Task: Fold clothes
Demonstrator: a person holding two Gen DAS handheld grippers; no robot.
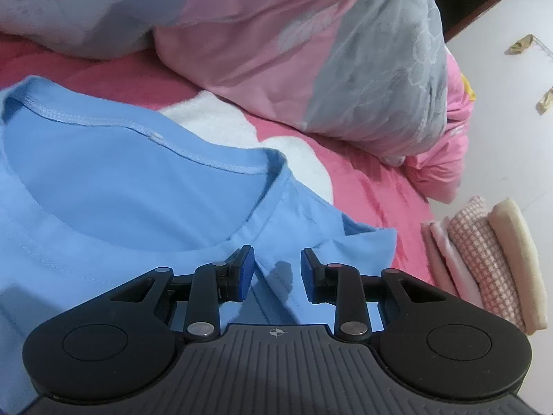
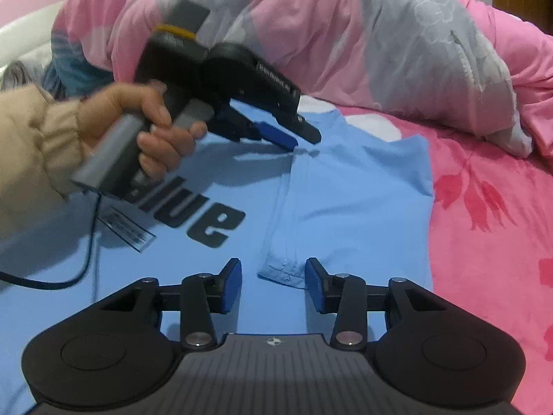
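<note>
Sleeve fold looks laid on the blue T-shirt (image 2: 363,186), left gripper (image 1: 278,273) and right gripper (image 2: 273,285) both spread, pinching nothing (next probably grab the other side).

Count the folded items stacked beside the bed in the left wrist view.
4 show, standing on edge side by side at the right edge: two pale pink pieces, a pink checked one, a cream one outermost. More may be hidden behind the left gripper.

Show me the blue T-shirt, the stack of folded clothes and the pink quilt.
blue T-shirt (image 2: 363,190): right wrist view, folded-in side.
stack of folded clothes (image 1: 484,263): left wrist view, checked piece.
pink quilt (image 1: 269,45): left wrist view, pink panel.
</note>
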